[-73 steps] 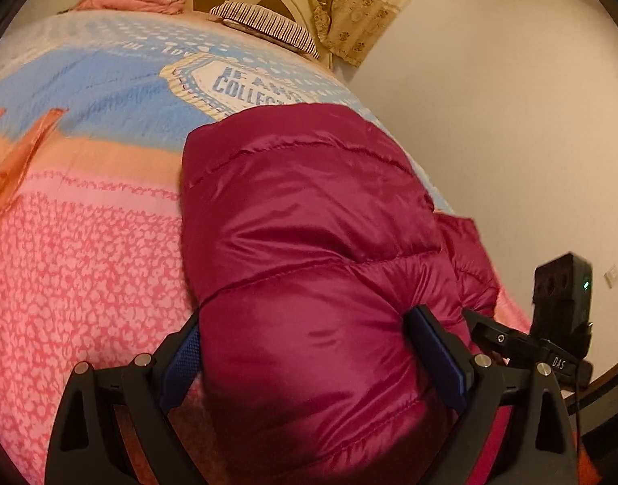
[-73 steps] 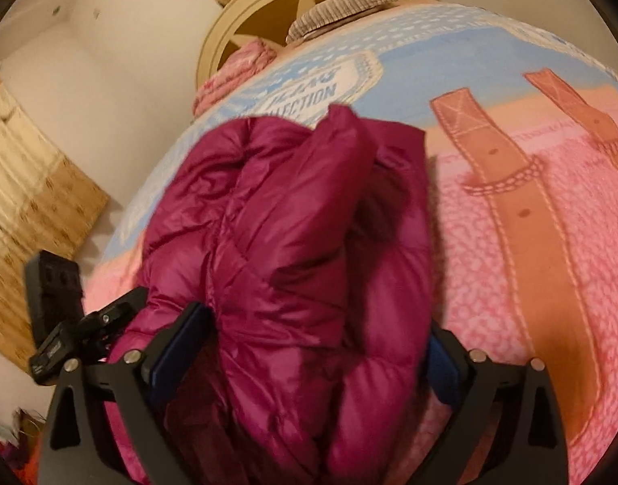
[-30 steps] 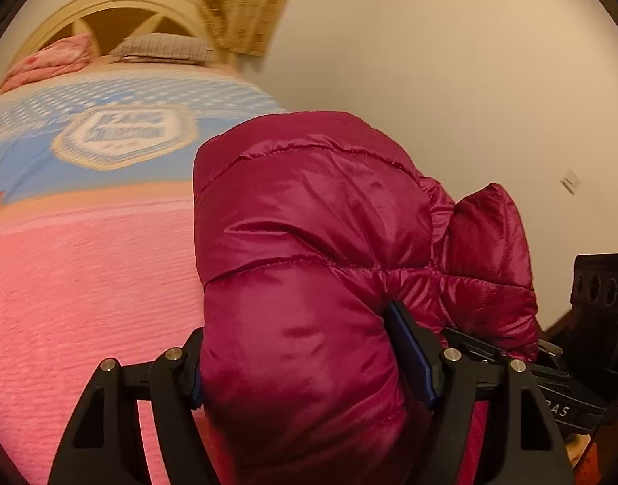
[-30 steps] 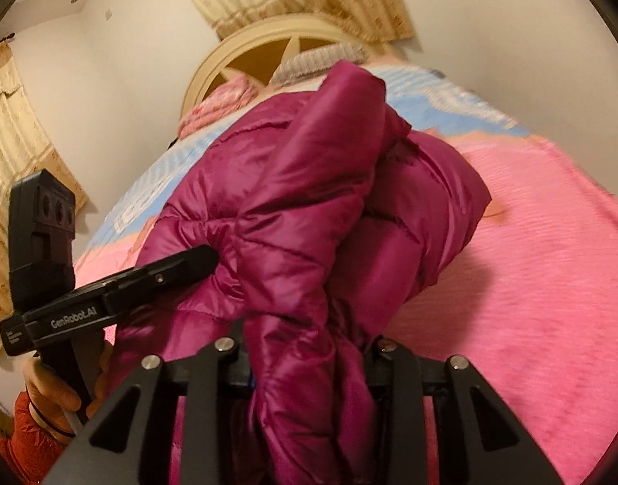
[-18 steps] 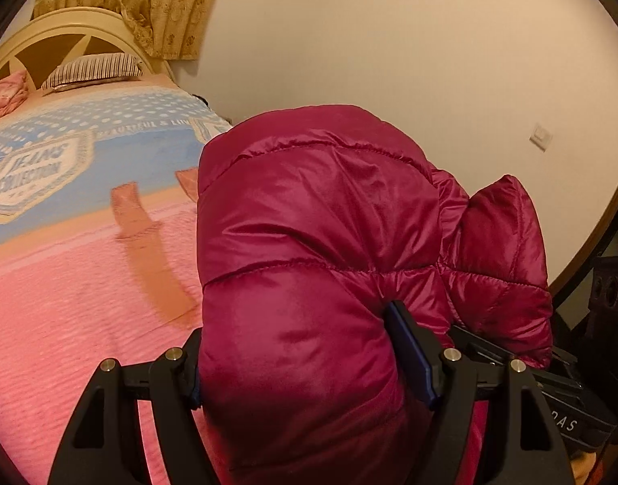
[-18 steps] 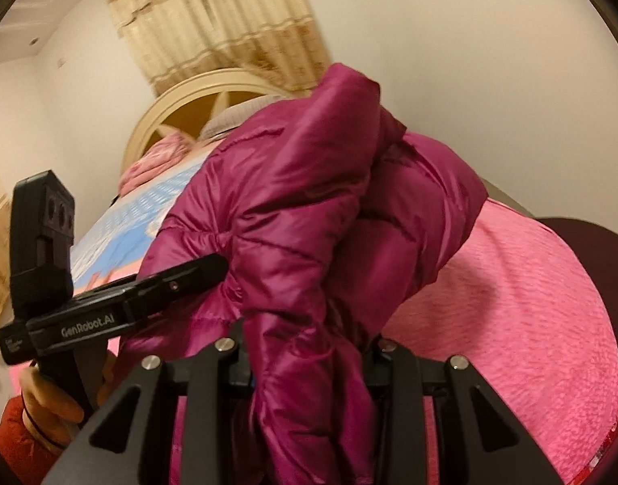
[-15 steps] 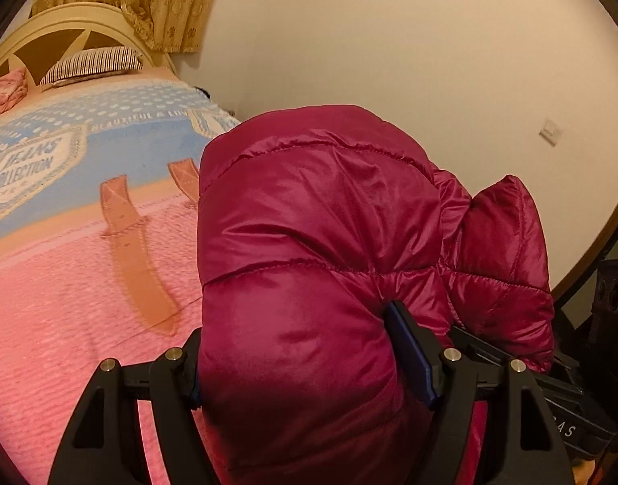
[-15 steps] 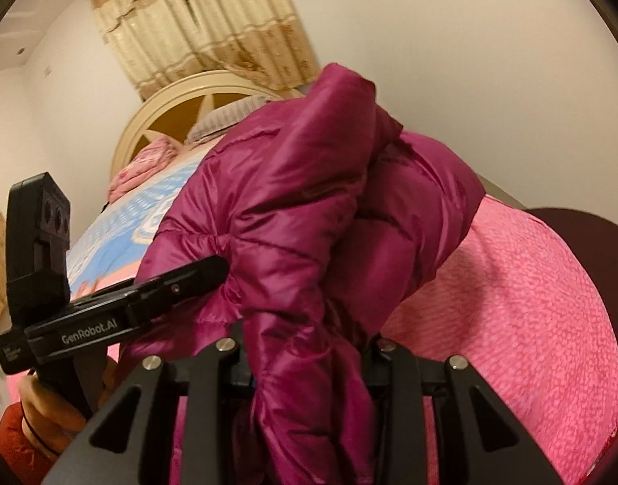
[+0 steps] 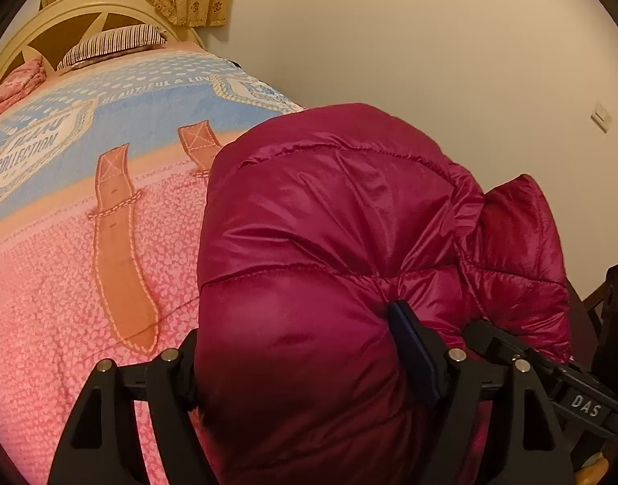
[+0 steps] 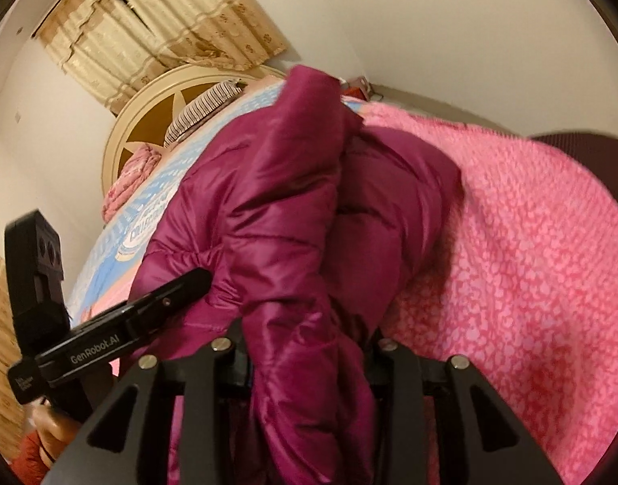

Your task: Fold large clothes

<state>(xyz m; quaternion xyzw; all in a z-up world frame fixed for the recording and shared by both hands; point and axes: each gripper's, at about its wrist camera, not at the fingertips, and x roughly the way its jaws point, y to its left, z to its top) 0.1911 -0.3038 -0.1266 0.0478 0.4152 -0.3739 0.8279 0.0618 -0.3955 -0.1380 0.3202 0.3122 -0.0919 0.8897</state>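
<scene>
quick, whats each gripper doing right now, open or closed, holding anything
Left gripper: closed on a thick bundle of the magenta puffer jacket.
Right gripper: closed on a fold of the same jacket.

Both claws swung puffer jacket (image 9: 329, 250) toward bed's (image 9: 58, 283) wall-side edge.

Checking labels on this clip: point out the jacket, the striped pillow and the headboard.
jacket (image 9: 325, 218): left wrist view, upper quilted panel.
striped pillow (image 9: 114, 42): left wrist view, middle of its top.
headboard (image 10: 147, 113): right wrist view, brown panel inside the cream arch.
</scene>
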